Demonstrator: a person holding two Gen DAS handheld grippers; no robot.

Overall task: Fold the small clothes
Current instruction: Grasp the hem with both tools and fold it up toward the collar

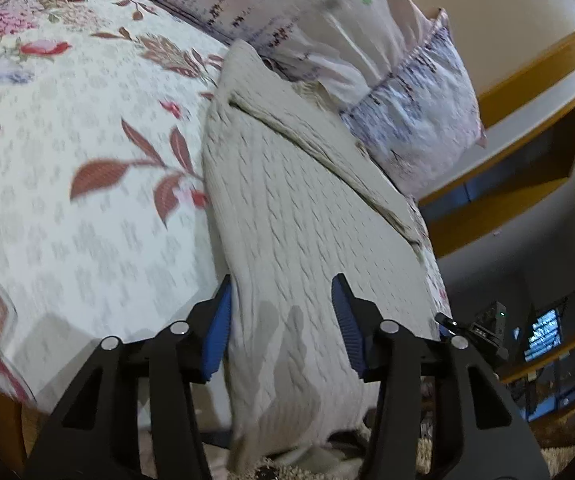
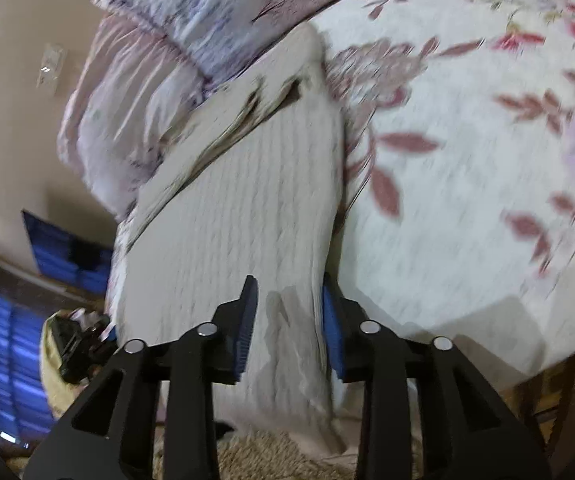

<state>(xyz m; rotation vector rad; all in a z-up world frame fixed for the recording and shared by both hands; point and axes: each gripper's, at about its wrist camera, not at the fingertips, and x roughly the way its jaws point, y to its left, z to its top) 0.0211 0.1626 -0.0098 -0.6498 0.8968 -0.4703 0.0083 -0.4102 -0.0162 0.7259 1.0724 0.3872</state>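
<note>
Both jaws wide over sweater [image 1: 295, 208] hem: left gripper [image 1: 283, 312], right gripper [image 2: 289, 310]. Pinch corners evenly, lift together.

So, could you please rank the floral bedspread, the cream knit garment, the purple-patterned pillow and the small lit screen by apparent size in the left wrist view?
1. floral bedspread
2. cream knit garment, enlarged by nearness to the camera
3. purple-patterned pillow
4. small lit screen
</note>
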